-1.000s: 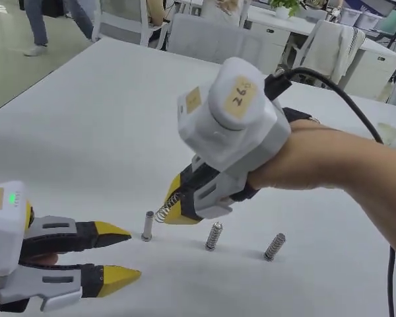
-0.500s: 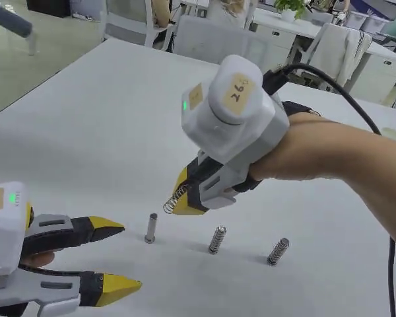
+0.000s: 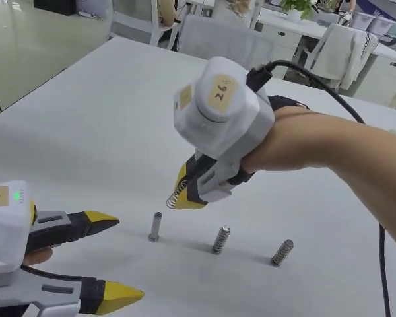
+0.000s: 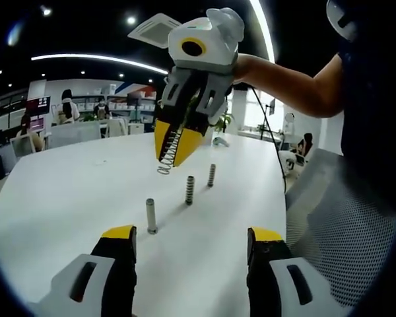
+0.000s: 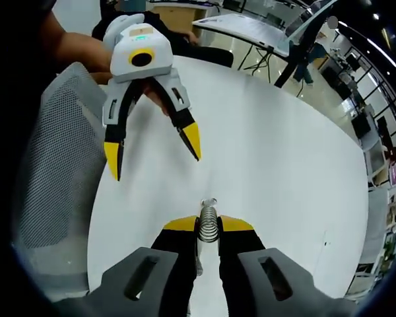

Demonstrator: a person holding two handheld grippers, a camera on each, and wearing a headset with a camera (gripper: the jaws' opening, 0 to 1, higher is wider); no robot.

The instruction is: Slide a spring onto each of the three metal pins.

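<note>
Three metal pins stand in a row on the white table (image 3: pixel 86 139). The left pin (image 3: pixel 156 226) (image 4: pixel 150 216) is bare. The middle pin (image 3: pixel 220 239) (image 4: pixel 190 189) and the right pin (image 3: pixel 282 252) (image 4: pixel 211 175) each carry a spring. My right gripper (image 3: pixel 178 200) (image 5: pixel 208 228) hovers above and slightly right of the bare pin, shut on a spring (image 3: pixel 175 193) (image 4: pixel 166 152) (image 5: pixel 208 223) that sticks out past its yellow tips. My left gripper (image 3: pixel 115 256) (image 4: pixel 191 241) stays low at the near left, open, nothing between its fingers.
Chairs (image 3: pixel 221 39) and desks (image 3: pixel 297 26) stand beyond the table's far edge. A black cable (image 3: pixel 317 82) runs from the right gripper over the person's forearm (image 3: pixel 336 158). Bare tabletop lies left of and behind the pins.
The right gripper has lifted a little with the spring, from beside the bare pin's top to above it. The left gripper's jaws have spread wider.
</note>
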